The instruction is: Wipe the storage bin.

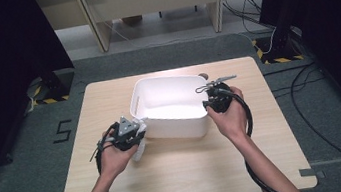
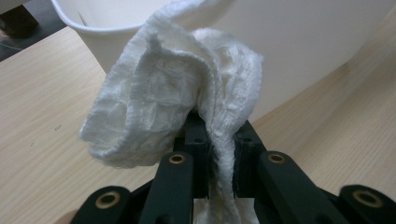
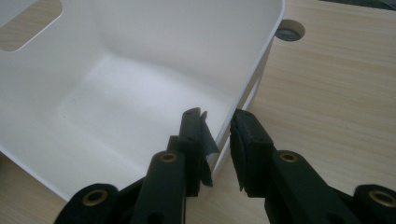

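Observation:
A white plastic bin (image 1: 175, 127) stands in the middle of the wooden table (image 1: 194, 168). My left gripper (image 1: 136, 127) is at the bin's near left corner, shut on a crumpled white cloth (image 2: 163, 93) that bunches up above its jaws and rests against the bin's outer wall (image 2: 303, 42). A bit of the cloth (image 1: 139, 152) hangs below the gripper. My right gripper (image 1: 207, 104) is at the bin's right rim. One jaw is inside the bin (image 3: 187, 32) and the other outside, and the right gripper (image 3: 218, 123) is closed on the wall. The bin's inside looks bare.
A round cable hole (image 3: 289, 31) sits in the table just beyond the bin's far right corner. Bare tabletop lies in front of the bin and to both sides. Cables trail from both grippers along the person's forearms. Dark stands and floor cables surround the table.

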A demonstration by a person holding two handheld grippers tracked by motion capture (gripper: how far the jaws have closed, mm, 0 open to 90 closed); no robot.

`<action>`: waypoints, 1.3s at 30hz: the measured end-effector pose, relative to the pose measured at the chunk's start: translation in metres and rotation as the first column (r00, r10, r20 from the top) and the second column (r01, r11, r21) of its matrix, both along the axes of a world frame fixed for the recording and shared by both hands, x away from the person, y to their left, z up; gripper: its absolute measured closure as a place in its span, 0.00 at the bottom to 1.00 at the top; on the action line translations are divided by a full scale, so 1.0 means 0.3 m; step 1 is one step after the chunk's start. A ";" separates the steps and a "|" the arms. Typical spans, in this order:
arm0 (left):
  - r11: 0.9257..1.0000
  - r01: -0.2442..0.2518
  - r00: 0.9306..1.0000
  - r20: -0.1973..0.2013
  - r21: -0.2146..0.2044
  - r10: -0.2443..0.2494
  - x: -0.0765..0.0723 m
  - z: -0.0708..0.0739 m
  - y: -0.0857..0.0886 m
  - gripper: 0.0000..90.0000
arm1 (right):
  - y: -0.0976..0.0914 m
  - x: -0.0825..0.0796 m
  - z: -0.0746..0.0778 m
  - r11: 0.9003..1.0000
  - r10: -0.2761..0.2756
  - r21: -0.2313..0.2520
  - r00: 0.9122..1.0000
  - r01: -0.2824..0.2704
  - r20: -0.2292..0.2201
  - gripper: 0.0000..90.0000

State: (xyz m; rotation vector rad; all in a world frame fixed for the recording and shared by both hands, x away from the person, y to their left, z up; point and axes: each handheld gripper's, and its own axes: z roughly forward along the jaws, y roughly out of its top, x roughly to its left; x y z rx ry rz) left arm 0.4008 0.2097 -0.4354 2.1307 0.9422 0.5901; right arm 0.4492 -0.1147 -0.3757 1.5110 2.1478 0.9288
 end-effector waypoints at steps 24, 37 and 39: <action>1.000 -0.013 0.998 -0.057 0.018 0.014 0.020 -0.078 -0.001 0.89 | 0.006 -0.003 0.002 1.000 0.005 0.002 1.000 -0.005 0.000 0.82; 0.999 -0.013 0.997 -0.082 0.031 0.015 0.028 -0.112 -0.008 0.89 | 0.007 -0.003 0.002 1.000 0.003 0.004 1.000 -0.003 -0.001 0.82; 0.999 -0.011 0.996 -0.085 0.034 0.013 0.030 -0.116 -0.008 0.89 | 0.007 -0.003 0.002 1.000 0.002 0.004 1.000 -0.002 -0.002 0.82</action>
